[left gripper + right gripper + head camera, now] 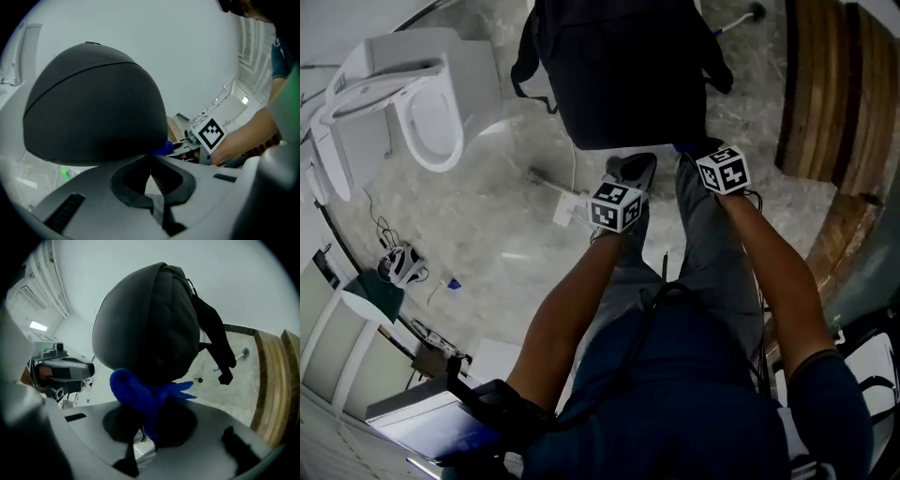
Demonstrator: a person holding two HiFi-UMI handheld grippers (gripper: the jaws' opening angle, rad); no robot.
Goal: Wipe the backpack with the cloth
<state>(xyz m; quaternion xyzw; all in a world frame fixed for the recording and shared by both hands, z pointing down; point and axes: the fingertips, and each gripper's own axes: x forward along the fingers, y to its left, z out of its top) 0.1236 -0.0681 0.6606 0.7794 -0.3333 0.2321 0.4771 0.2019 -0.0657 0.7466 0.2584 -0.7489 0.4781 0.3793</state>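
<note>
Toilet (431,112) at left, black backpack (619,66) at top centre, left gripper (151,159) with jaws pinching its lower edge, right gripper (146,427) just beside, jaws clamped on a blue cloth (136,392) touching that same edge, wooden step (834,94) at far right.

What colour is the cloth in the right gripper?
The cloth is bright blue, clearest in the right gripper view.

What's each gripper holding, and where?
Right gripper: cloth, pinched at its bunched middle. Left gripper: jaws together at the backpack edge; grip unclear.
</note>
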